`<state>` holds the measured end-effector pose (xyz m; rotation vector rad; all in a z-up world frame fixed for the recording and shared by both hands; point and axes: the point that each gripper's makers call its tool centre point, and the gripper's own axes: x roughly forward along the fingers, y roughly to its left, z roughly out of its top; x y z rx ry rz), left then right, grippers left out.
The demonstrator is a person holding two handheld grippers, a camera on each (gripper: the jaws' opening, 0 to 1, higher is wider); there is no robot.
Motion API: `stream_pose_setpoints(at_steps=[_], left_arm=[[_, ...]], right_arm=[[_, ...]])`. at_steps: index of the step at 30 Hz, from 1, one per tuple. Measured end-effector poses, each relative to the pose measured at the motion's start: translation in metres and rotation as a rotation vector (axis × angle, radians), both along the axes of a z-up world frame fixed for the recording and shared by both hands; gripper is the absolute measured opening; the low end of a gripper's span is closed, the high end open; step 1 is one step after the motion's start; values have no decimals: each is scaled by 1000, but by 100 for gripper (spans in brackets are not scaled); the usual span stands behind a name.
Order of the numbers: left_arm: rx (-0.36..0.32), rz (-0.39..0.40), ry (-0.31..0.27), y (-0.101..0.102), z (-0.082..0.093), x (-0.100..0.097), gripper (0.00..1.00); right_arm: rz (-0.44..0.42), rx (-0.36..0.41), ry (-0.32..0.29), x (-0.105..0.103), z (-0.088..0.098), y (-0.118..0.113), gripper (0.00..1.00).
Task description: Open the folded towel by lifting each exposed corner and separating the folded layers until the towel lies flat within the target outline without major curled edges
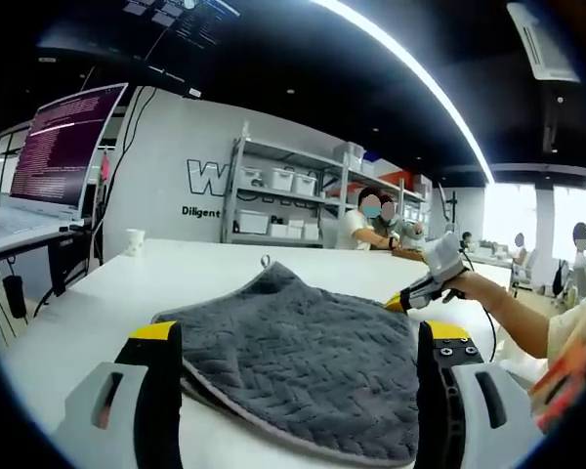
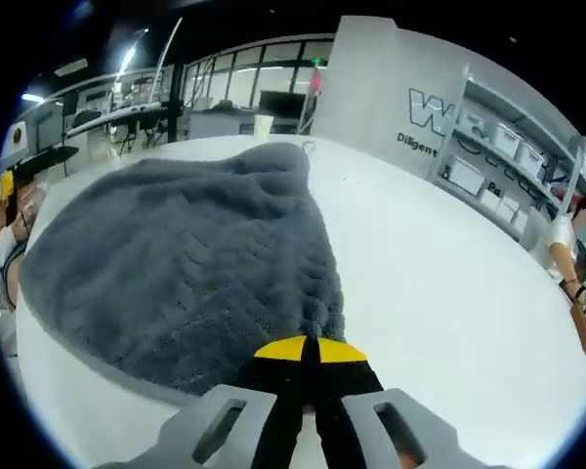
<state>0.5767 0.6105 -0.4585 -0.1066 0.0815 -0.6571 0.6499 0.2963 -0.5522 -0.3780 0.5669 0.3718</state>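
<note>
A grey textured towel [image 1: 303, 342] lies spread on the white table [image 1: 78, 313], with a small hanging loop at its far corner. My left gripper [image 1: 299, 330] stands open at the towel's near edge, one jaw on either side of the cloth. My right gripper [image 1: 425, 288], held in a person's hand, sits at the towel's right corner. In the right gripper view, the right gripper [image 2: 308, 349] is shut, its yellow tips pinching the nearest corner of the towel [image 2: 195, 254]. The left gripper [image 2: 8, 184] peeks in at the left edge.
A paper cup [image 1: 134, 241] stands at the table's far left, beyond the towel. A monitor [image 1: 63, 147] rises on the left. Shelving with white boxes [image 1: 283, 195] and several seated people are behind. Bare tabletop [image 2: 449, 293] stretches to the right of the towel.
</note>
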Motion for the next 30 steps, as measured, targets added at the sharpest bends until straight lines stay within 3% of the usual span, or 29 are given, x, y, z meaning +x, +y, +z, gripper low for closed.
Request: stream_pose_setpoints(at_steps=[5,15,23,30], left_arm=[[6,10,11,4,-5,3,99],[8,25,18,10,-7,6,99],[9,36,19,16,-7,8,99],[7,46,14,21,-3,8,99]], right_arm=[[9,-21,1,-22,0,3,0],[55,19,28,-71,0,20,0],[103,57,63,-96,1,36,0],[145,66,88,-106,1,45,0]])
